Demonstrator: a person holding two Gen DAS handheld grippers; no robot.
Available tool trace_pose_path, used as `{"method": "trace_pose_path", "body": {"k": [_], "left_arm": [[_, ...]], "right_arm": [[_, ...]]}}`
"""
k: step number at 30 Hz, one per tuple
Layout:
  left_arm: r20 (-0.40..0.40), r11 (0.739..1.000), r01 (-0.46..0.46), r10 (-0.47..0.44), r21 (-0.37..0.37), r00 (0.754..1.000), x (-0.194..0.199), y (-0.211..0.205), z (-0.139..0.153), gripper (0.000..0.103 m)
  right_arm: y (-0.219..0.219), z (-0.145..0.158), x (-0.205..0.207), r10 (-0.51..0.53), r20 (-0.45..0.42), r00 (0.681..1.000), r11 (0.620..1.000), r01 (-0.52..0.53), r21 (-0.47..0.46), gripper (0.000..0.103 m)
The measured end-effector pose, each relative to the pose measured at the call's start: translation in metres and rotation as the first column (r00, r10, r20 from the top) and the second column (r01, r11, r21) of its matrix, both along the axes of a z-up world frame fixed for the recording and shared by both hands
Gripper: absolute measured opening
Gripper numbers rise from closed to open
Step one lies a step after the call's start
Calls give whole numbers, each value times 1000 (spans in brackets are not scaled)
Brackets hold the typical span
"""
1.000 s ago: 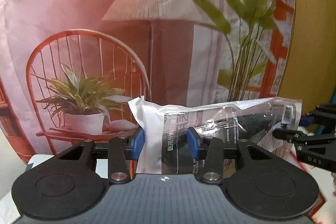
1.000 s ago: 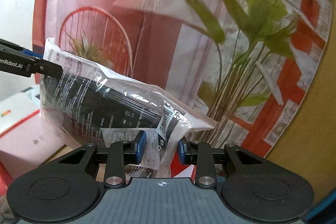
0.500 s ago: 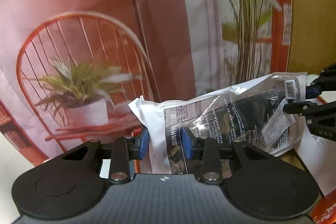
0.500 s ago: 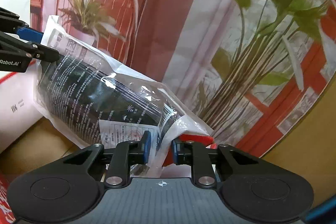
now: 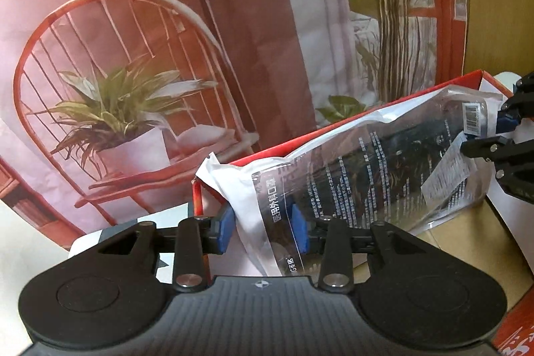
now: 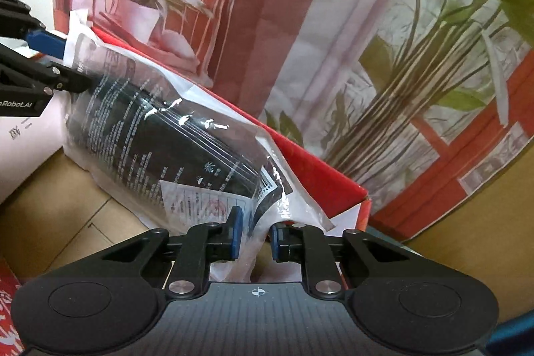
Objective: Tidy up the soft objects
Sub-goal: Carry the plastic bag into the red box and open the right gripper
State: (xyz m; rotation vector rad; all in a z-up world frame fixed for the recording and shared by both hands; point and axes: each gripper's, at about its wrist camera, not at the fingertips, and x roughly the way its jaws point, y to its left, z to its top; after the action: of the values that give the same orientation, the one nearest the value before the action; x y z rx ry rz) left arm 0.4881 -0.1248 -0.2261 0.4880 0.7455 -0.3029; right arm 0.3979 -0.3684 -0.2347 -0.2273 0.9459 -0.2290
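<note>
- the plastic bag (image 5: 383, 169) lies in the red box (image 6: 320, 179), at 12 o'clock.
- left gripper (image 5: 262, 231) fingers are opening around one end.
- right gripper (image 6: 255, 232) fingers are closing, pinching the other end, to keep it flat.

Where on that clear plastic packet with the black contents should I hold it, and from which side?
Grip the plastic packet at its flat sealed end margins, one per end, coming in along its length. The black middle bulges; the white ends lie thin. The left gripper is opening around one end; the right gripper is closing on the other.
</note>
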Motion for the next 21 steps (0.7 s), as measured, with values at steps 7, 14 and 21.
{"method": "trace_pose_path", "body": {"k": [7,14,21], "left_arm": [[7,996,16,-16,-90,1000,-5,12,13,73],[87,984,-3,19,-179,996,-25,29,46,89],[81,948,-16,44,-317,996,-59,54,79,93]], "right_arm": [[6,1,1,-36,9,999,996,37,-78,22],[-5,26,-21,-137,162,977,986,150,-72,50],[-8,70,-67,-182,293,939,981,155,113,69]]}}
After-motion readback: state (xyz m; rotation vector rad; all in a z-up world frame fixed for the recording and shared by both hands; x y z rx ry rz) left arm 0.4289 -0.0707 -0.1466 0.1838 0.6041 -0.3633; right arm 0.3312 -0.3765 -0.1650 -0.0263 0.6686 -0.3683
